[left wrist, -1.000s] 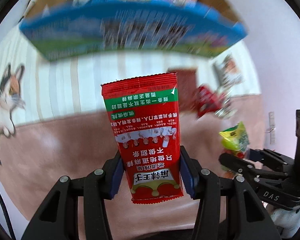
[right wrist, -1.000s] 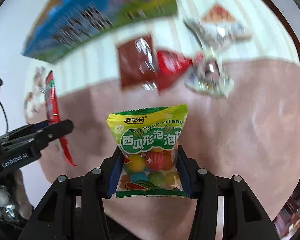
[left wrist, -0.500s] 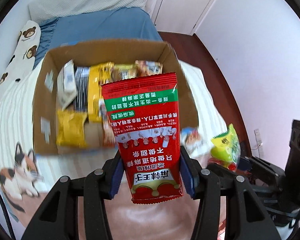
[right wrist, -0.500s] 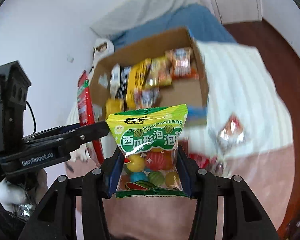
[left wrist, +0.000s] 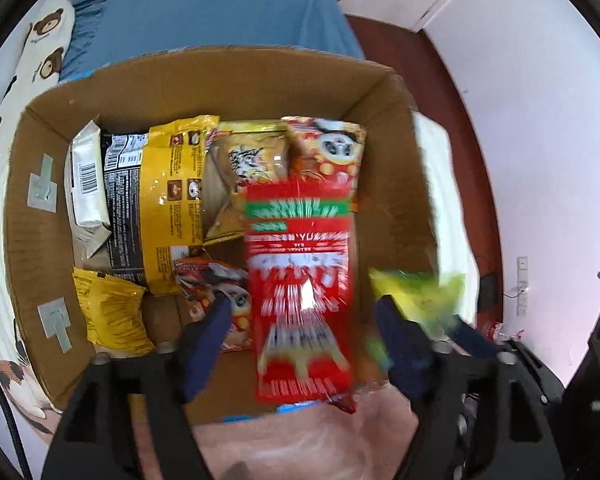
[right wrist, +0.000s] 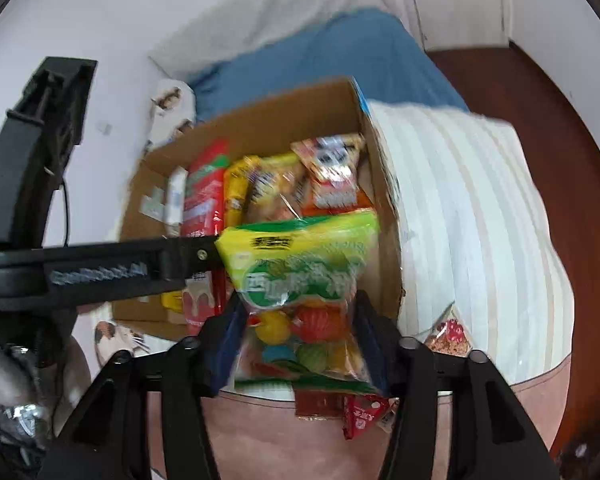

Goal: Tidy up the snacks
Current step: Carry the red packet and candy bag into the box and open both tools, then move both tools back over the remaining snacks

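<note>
Between the blue-padded fingers of the left gripper [left wrist: 304, 344] is a red packet [left wrist: 300, 292] with a green band and white print. Ahead of it, the brown cardboard box [left wrist: 228, 80] shows a yellow-and-black bag [left wrist: 156, 208], a white wrapper [left wrist: 86, 176] and a small yellow pouch [left wrist: 108, 312]. The right gripper [right wrist: 298, 344] frames a yellow-green candy bag [right wrist: 300, 264] with red, yellow, blue and green balls. Beyond the box lies a blue sheet [right wrist: 340, 52]; right of it, a white striped blanket [right wrist: 472, 216].
</note>
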Motion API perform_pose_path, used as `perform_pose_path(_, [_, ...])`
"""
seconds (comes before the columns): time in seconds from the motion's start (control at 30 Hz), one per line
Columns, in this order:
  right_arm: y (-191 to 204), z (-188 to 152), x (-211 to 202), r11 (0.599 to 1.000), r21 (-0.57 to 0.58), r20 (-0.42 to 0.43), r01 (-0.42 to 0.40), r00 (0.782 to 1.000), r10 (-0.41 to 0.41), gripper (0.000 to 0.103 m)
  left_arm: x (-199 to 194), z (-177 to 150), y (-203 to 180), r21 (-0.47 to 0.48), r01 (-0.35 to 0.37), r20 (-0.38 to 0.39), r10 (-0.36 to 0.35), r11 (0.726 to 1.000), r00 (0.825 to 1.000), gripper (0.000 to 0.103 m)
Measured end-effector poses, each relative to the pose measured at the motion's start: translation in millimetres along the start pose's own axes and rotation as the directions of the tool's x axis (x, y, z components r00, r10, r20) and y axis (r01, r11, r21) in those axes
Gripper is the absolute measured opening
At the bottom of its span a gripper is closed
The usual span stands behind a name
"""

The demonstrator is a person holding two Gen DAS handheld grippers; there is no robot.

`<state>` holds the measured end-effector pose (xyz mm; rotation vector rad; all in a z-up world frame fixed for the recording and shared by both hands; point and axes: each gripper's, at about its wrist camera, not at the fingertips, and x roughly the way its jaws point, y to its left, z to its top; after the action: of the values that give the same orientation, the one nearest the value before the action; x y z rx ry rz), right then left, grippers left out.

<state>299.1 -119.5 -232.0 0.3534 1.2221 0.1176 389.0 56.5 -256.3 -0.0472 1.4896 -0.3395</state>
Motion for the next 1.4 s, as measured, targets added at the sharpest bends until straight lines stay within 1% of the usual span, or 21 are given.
perform_pose_path(0.07, [-3, 3, 10, 1.000, 0.004, -0.009, 0.015, 1.000, -0.015, 0.092, 4, 0, 2, 0.004, -0.019, 0.008, 0.019, 1.000, 1.000, 0.090])
perform_pose_path(0.1, [-2, 5, 14, 0.999, 0.002, -0.014, 0.035, 0.999, -0.035, 0.093, 4, -1, 3, 0.002, -0.021, 0.009, 0.021, 1.000, 1.000, 0.092])
perform_pose_path(0.23, [-1, 6, 20, 0.999, -0.001, -0.026, 0.049, 0.998, -0.049, 0.094, -4, -7, 8, -0.004, -0.039, 0.048, 0.040, 0.999, 0.998, 0.093])
perform_pose_path(0.3, [1, 3, 18, 0.998, -0.011, -0.024, 0.061, 0.998, -0.061, 0.094, -11, -13, 9, 0.001, -0.062, 0.073, 0.061, 0.998, 0.995, 0.093])
perform_pose_path(0.4, [7, 0, 10, 0.997, -0.024, -0.005, 0.076, 0.997, -0.076, 0.094, -23, -20, 12, 0.009, -0.098, 0.122, 0.096, 0.995, 0.988, 0.093])
perform_pose_path(0.47, [11, -1, 6, 0.996, -0.035, 0.008, 0.084, 0.996, -0.084, 0.094, -34, -29, 15, 0.006, -0.121, 0.165, 0.118, 0.993, 0.979, 0.093])
perform_pose_path(0.53, [15, -4, 0, 0.995, -0.039, 0.025, 0.092, 0.996, -0.091, 0.094, -42, -35, 17, 0.004, -0.133, 0.193, 0.129, 0.991, 0.973, 0.093])
perform_pose_path(0.63, [20, -9, -8, 0.993, -0.045, 0.049, 0.105, 0.993, -0.103, 0.094, -59, -49, 24, -0.010, -0.166, 0.257, 0.163, 0.986, 0.953, 0.093])
perform_pose_path(0.73, [23, -18, -19, 0.992, -0.049, 0.080, 0.113, 0.991, -0.109, 0.094, -76, -70, 28, -0.024, -0.200, 0.327, 0.197, 0.979, 0.924, 0.093])
perform_pose_path(0.8, [28, -26, -30, 0.990, -0.056, 0.116, 0.133, 0.985, -0.125, 0.094, -87, -88, 29, -0.026, -0.210, 0.367, 0.205, 0.977, 0.907, 0.093])
perform_pose_path(1.0, [41, -55, -65, 0.984, -0.068, 0.212, 0.164, 0.966, -0.147, 0.094, -108, -131, 32, -0.031, -0.221, 0.438, 0.212, 0.975, 0.874, 0.093])
perform_pose_path(1.03, [43, -60, -69, 0.984, -0.069, 0.222, 0.163, 0.964, -0.144, 0.094, -114, -140, 31, -0.034, -0.228, 0.458, 0.218, 0.973, 0.862, 0.093])
perform_pose_path(1.17, [57, -83, -94, 0.982, -0.075, 0.285, 0.173, 0.947, -0.146, 0.094, -130, -167, 28, -0.029, -0.240, 0.516, 0.220, 0.970, 0.828, 0.093])
perform_pose_path(1.3, [71, -104, -114, 0.983, -0.076, 0.327, 0.170, 0.935, -0.136, 0.094, -143, -188, 27, -0.023, -0.228, 0.545, 0.203, 0.973, 0.813, 0.093])
perform_pose_path(1.4, [78, -117, -124, 0.983, -0.074, 0.345, 0.169, 0.929, -0.134, 0.094, -146, -203, 26, -0.024, -0.214, 0.554, 0.191, 0.977, 0.810, 0.093])
